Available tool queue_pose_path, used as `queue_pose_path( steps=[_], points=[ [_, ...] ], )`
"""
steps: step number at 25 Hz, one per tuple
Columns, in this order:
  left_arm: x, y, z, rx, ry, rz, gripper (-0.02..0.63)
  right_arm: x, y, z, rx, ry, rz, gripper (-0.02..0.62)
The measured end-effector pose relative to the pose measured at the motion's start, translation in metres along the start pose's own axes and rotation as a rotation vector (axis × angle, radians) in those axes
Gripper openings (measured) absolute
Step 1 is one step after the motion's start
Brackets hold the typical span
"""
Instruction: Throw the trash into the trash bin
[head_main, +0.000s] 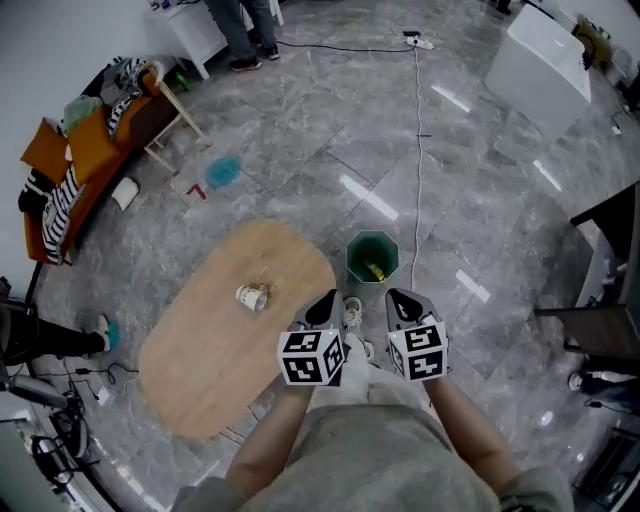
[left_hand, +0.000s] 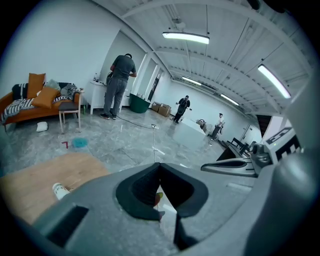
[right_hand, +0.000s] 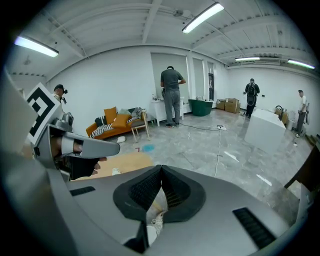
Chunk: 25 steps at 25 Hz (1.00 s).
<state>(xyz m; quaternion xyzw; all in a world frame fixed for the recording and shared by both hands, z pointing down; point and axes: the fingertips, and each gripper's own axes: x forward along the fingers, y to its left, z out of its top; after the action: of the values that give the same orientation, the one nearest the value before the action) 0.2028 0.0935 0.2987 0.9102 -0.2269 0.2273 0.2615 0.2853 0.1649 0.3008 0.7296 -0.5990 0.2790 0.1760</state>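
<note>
Head view: octagonal green bin (head_main: 358, 254), oval wood table (head_main: 200, 345); left claw (head_main: 327, 301), right claw (head_main: 396, 299) closed

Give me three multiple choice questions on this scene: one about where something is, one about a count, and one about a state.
1. Where does the trash bin stand?
A. on the orange sofa
B. on the floor beside the wooden table
C. on a white counter

2. How many pieces of trash lie on the wooden table?
A. one
B. three
C. five

3. How do the jaws of the right hand-held gripper stand?
A. wide apart
B. closed on a cup
C. together, holding nothing

Answers:
1 B: the head view shows the green bin on the grey floor by the table's edge.
2 A: only a white cup lies on the tabletop.
3 C: the right gripper view shows the jaw tips meeting with nothing between them.
</note>
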Motion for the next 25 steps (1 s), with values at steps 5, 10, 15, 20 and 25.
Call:
queue_pose_path(
  steps=[5, 10, 15, 20, 25],
  points=[
    [-0.019, -0.005, 0.008, 0.009, -0.029, 0.001, 0.0, -0.019, 0.014, 0.011, -0.024, -0.035, 0.023, 0.009],
    [-0.035, -0.012, 0.009, 0.025, -0.051, 0.0, 0.0, -0.034, 0.02, 0.014, -0.039, -0.063, 0.028, 0.009],
    [-0.053, -0.013, 0.01, 0.018, -0.076, 0.008, 0.0, -0.045, 0.022, 0.019, -0.038, -0.087, 0.023, 0.009],
    [-0.063, -0.01, 0.004, 0.009, -0.093, 0.027, 0.0, -0.047, 0.029, 0.018, -0.051, -0.094, 0.043, 0.009],
    [-0.077, 0.007, 0.01, -0.028, -0.13, 0.07, 0.0, -0.039, 0.049, 0.026, -0.089, -0.092, 0.093, 0.009]
  ],
)
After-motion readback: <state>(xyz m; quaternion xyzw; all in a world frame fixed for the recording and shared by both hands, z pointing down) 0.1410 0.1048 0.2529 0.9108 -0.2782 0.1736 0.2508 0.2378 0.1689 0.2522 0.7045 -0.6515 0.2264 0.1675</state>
